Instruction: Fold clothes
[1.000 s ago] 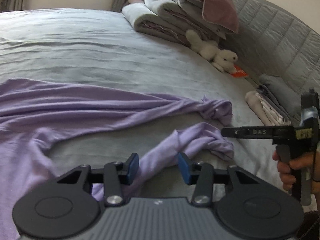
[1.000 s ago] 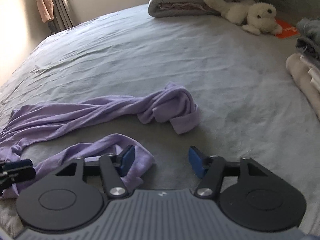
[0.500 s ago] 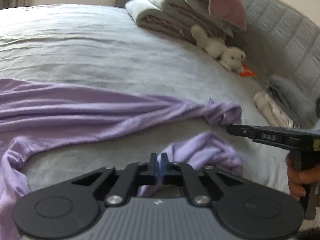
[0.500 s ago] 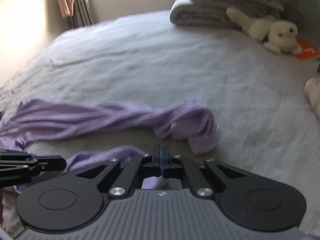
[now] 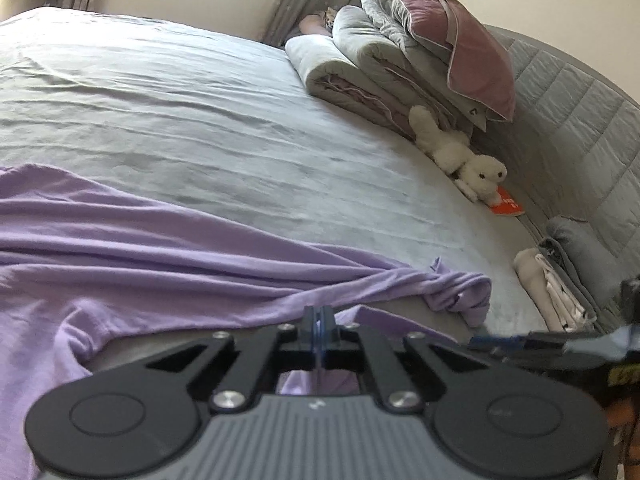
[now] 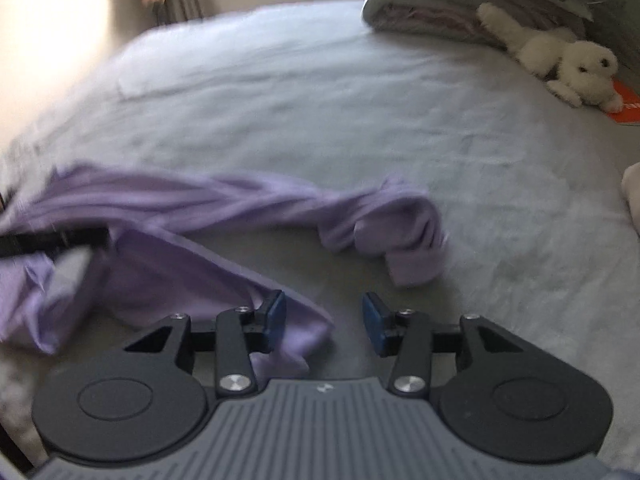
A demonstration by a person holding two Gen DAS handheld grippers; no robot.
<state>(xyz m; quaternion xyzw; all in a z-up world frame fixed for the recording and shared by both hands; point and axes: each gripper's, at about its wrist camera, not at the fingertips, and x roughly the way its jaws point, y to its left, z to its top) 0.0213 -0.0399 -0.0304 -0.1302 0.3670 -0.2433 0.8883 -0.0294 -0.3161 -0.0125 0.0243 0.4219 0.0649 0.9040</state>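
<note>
A lilac garment (image 5: 160,248) lies crumpled across the grey bed sheet (image 5: 200,100), one bunched end curling to the right (image 6: 400,232). My left gripper (image 5: 319,328) is shut on a strip of this garment, and lilac cloth shows just behind its pads. In the right wrist view it appears as a blurred black bar (image 6: 72,240) holding the cloth up at the left. The jaws of my right gripper (image 6: 324,316) are opening; the strip's loose end lies by the left pad, not pressed. It also pokes in at the lower right of the left wrist view (image 5: 500,342).
Folded bedding (image 5: 380,68) with a mauve pillow (image 5: 452,36) is stacked at the padded headboard (image 5: 580,120). A white plush toy (image 6: 560,68) and an orange card (image 5: 506,206) lie beside it. A pile of folded clothes (image 5: 556,276) sits at the right.
My left gripper shut on the lilac strip and has drawn it up and left. My right gripper shut on the strip's end, then opened again and the end dropped.
</note>
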